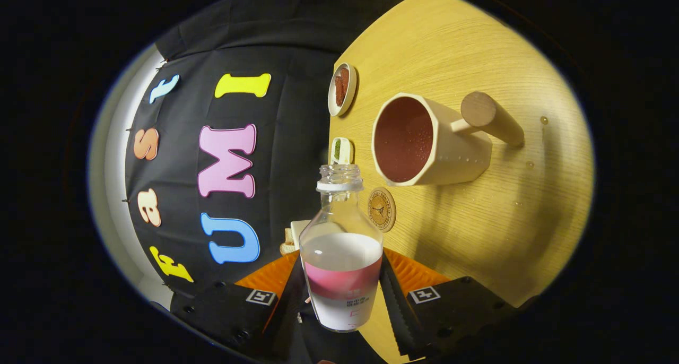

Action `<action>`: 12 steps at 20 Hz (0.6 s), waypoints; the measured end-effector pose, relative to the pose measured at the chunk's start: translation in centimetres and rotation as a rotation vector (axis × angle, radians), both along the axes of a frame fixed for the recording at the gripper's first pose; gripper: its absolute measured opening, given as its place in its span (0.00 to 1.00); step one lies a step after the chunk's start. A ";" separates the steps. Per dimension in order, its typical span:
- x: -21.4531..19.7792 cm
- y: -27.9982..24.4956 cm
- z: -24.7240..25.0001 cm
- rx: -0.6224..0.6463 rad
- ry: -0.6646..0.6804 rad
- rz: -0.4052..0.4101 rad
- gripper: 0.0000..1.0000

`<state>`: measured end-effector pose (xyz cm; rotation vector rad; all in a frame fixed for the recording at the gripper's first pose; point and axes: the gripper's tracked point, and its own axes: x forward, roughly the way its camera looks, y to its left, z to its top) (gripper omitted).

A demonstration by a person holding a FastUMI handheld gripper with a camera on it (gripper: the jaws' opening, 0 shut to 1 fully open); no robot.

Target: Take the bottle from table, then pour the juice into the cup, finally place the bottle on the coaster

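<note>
The gripper (pixel 342 300) is clamped on the uncapped bottle (pixel 341 258), both fingers pressing its labelled body; beyond its mouth the cream cup (pixel 429 141) holds red juice; the round coaster (pixel 382 209) lies between them on the wooden table (pixel 477 221).
</note>
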<state>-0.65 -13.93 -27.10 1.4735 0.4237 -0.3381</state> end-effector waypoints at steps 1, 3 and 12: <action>0.0 -0.1 0.1 0.014 -0.001 -0.012 0.76; 0.5 -0.6 0.1 0.043 -0.001 -0.034 0.76; 0.5 -0.6 -0.2 0.153 0.022 -0.069 0.76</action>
